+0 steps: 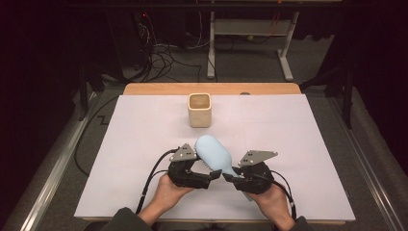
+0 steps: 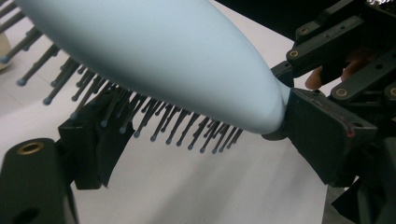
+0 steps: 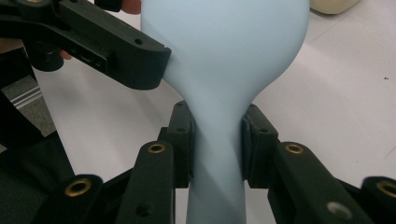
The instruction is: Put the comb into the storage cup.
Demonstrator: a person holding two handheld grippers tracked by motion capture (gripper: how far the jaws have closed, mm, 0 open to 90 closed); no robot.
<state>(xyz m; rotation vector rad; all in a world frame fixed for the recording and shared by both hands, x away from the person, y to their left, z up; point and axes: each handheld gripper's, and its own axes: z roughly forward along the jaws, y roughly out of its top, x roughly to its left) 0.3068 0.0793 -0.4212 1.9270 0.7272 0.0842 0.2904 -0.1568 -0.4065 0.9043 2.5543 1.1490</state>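
A light blue hairbrush [image 1: 214, 154] is being held above the near middle of the white table [image 1: 144, 144], between the two grippers, with its broad head pointing toward the far edge and its handle running back toward the near edge. The right gripper [image 1: 230, 176] is clamping the handle: in the right gripper view its two black pads are pressing on either side of the narrow neck [image 3: 217, 140], just below where the head widens, so its jaws are standing narrow and closed on the brush. The left gripper [image 1: 211, 177] is reaching in from the other side; in the left gripper view one of its pads is sitting among the dark bristles [image 2: 159, 123] under the head while the other is touching the tapered end of the head near the neck, so these jaws are bracketing the head, though how firmly they are pressing cannot be told. Both hands are coming in over the near edge. A cream square cup [image 1: 199, 109] is standing upright near the middle of the far edge, well apart from the brush.
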